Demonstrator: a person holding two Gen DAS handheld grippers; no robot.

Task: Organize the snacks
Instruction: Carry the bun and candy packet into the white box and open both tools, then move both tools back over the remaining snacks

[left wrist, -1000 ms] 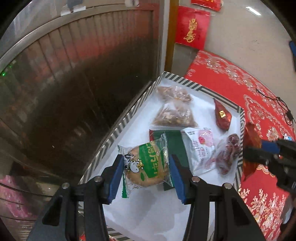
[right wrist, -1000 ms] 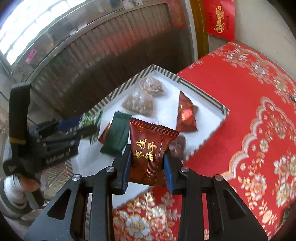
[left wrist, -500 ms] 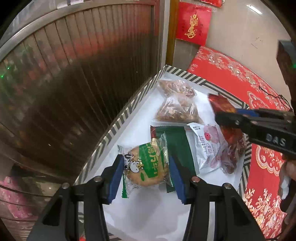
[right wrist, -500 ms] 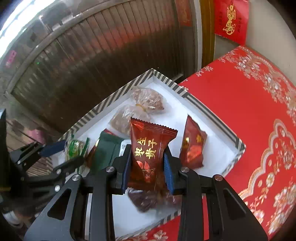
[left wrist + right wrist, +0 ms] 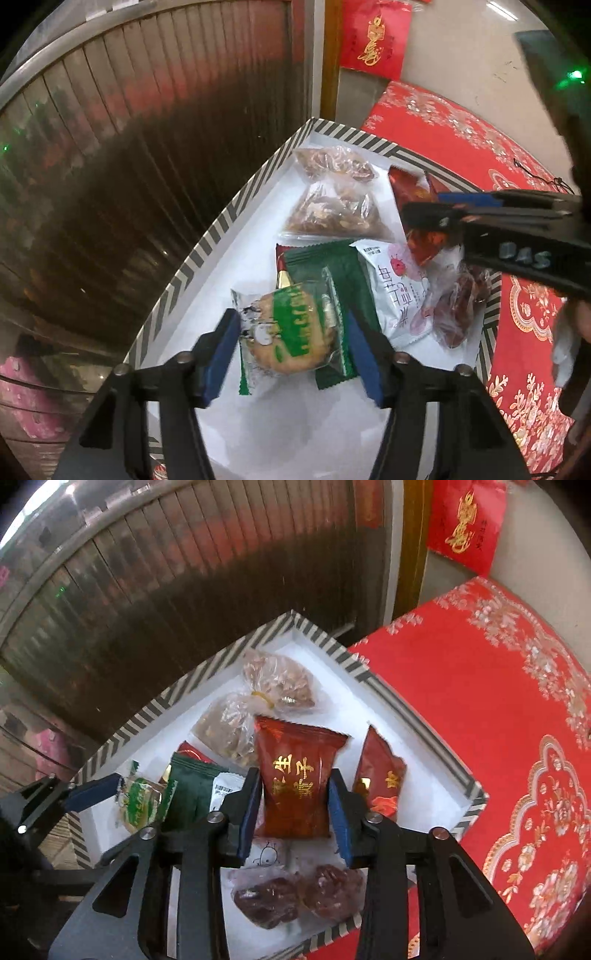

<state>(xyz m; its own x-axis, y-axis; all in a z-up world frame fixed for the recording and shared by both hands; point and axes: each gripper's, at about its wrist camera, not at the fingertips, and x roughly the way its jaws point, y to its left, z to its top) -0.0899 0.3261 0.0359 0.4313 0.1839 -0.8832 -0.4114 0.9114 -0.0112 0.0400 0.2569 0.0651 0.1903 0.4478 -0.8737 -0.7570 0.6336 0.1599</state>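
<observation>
A white tray with a striped rim (image 5: 221,221) holds several snack packets. My left gripper (image 5: 293,354) hangs low over its near end. Its jaws are opening, and the green-and-clear cookie packet (image 5: 291,332) sits loose and blurred between the blue pads. My right gripper (image 5: 295,812) is over the tray's right half. Its jaws are opening too, with the dark red gold-lettered packet (image 5: 295,779) between the pads, blurred and slipping. That gripper (image 5: 424,218) reaches in from the right in the left wrist view. The cookie packet (image 5: 140,801) shows at lower left in the right wrist view.
In the tray lie two clear nut bags (image 5: 332,214), a green packet (image 5: 332,266), a white packet (image 5: 395,291), a bag of dates (image 5: 295,890) and another red packet (image 5: 380,775). A red patterned cloth (image 5: 480,701) spreads to the right. A metal shutter (image 5: 147,147) stands behind.
The right gripper carried the red packet in over the tray and sank a little. Both pairs of jaws have widened, and both packets have come loose between the pads.
</observation>
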